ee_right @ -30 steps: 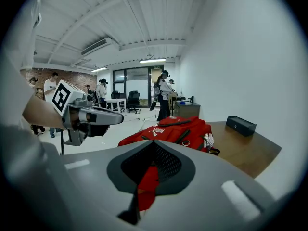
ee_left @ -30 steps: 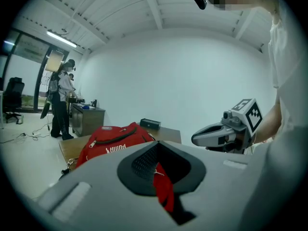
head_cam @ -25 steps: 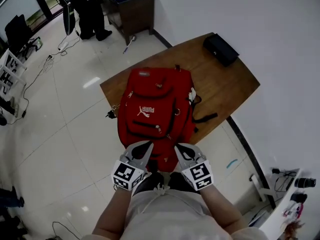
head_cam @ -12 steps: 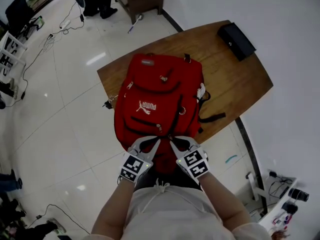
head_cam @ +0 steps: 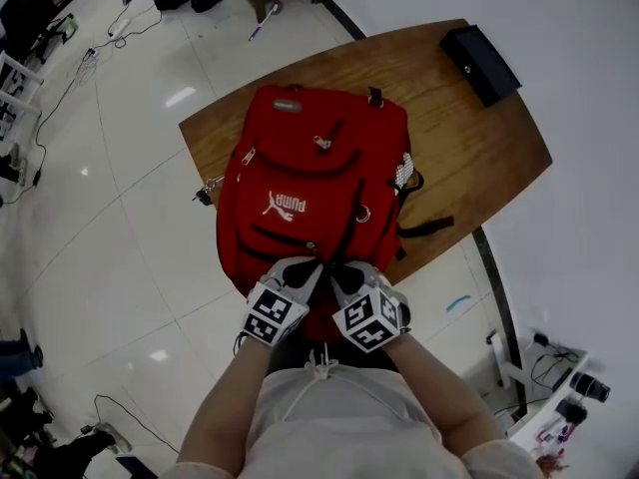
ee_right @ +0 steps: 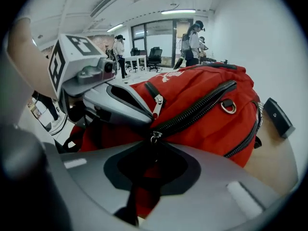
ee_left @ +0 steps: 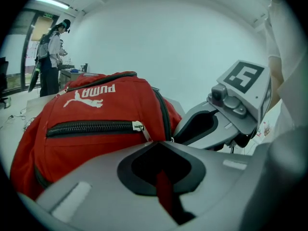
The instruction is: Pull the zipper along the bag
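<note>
Soft, floppy red backpack lies on the desk. At its near end, the right tool pinches the small zipper pull. The left tool clamps the backpack's cloth alongside, probably to keep it taut.

Red matt cloth bag, silvery metal zipper slider, smooth wooden table, glossy tiled floor

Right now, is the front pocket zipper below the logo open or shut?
Shut. In the left gripper view the front pocket zipper runs as one meshed dark line up to its slider; no gap shows.
</note>
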`<state>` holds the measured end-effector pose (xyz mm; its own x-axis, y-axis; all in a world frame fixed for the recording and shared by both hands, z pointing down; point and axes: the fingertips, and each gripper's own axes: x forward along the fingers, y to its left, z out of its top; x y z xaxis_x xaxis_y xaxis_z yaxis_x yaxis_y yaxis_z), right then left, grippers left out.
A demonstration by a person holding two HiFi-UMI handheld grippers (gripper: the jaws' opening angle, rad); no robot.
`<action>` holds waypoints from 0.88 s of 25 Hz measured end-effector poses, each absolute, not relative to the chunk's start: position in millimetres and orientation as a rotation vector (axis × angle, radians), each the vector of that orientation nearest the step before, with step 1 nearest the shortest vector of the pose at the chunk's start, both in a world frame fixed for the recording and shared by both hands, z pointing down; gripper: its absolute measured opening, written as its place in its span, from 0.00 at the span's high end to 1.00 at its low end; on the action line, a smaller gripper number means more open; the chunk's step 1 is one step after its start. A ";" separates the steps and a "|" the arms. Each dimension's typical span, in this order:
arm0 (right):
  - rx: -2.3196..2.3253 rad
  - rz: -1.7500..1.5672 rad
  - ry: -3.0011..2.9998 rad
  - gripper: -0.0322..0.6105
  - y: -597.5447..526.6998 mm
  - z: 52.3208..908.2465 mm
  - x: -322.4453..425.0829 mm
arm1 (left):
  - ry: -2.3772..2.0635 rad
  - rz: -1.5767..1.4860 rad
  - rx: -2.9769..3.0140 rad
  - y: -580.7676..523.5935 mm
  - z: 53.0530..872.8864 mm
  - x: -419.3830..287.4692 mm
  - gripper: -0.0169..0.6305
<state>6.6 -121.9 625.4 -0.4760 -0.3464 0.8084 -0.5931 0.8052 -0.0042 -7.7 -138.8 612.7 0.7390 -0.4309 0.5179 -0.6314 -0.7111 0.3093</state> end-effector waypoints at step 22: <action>0.540 0.586 -2.140 0.93 -125.2 612.0 19.8 | -0.819 0.650 2.426 -141.7 622.8 -1.9 0.96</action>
